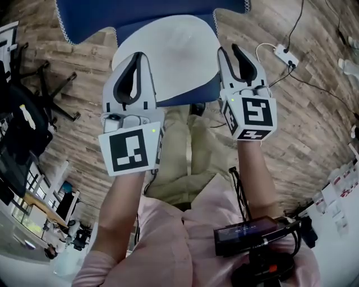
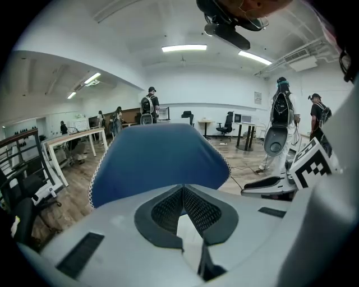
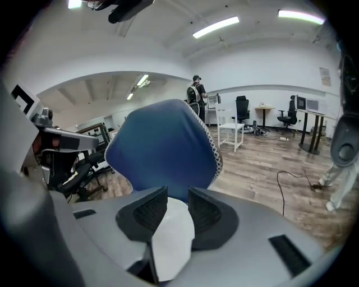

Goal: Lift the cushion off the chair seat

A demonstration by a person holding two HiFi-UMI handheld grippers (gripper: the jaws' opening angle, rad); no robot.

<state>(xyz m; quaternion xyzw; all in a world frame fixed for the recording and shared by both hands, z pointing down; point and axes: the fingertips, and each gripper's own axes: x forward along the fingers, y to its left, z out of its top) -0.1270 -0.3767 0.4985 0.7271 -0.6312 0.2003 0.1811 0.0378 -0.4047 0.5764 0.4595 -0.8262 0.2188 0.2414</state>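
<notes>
The left gripper (image 1: 136, 56) (image 2: 183, 188) is closed. Its two jaw tips meet, and a strip of white shows through the gap below them. The right gripper (image 1: 228, 49) (image 3: 176, 191) has its jaws apart, with the white cushion (image 1: 174, 56) (image 2: 185, 224) (image 3: 171, 235) showing between the pads. Whether the pads press on the cushion cannot be determined.

The cushion is round and white. It lies on the blue chair seat (image 1: 190, 98), directly ahead of the person. In the head view the left gripper sits over the cushion's left edge and the right gripper over its right edge. Both point toward the backrest.

The blue backrest (image 1: 140, 14) (image 2: 157, 160) (image 3: 162, 151) has a white-stitched rim and rises just beyond the cushion. It fills the centre of both gripper views.

The chair stands on a wood-plank floor (image 1: 314, 112). A white power strip (image 1: 285, 55) with its cable lies on the floor to the right of the chair. Black office chairs (image 1: 45, 89) stand well apart on the left.

In the left gripper view, other people (image 2: 279, 120) stand farther back in the room, near desks.
</notes>
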